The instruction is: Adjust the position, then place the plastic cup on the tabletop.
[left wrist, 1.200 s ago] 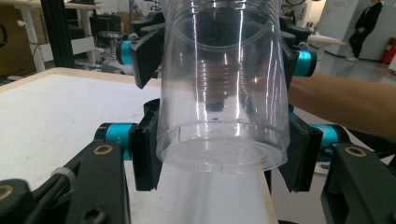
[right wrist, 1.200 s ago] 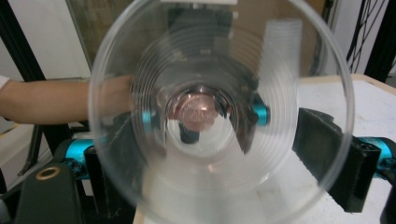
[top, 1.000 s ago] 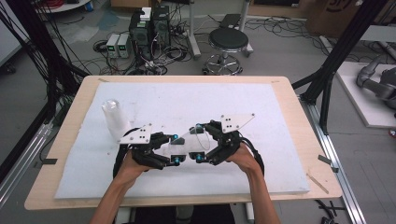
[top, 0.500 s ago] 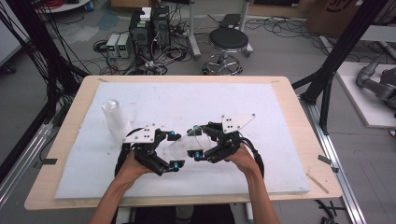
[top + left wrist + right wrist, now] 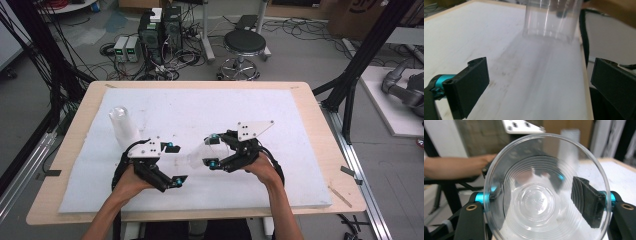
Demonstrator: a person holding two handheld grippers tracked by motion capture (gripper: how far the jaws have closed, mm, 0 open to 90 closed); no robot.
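1 clear cup [image 5: 200,154] clenched in right tongs [image 5: 213,150], left tongs [image 5: 172,162] released, cup stack [image 5: 123,126] nearby.

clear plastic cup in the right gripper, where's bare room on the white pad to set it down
Free: the white foam pad right of the right gripper, and its far half. Crowded: near-left, around the left gripper and the stack of clear plastic cups.

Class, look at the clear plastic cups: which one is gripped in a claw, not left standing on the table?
The clear cup clamped in the right claw, tipped sideways near the table's middle. The other cups stand stacked, untouched, at the left.
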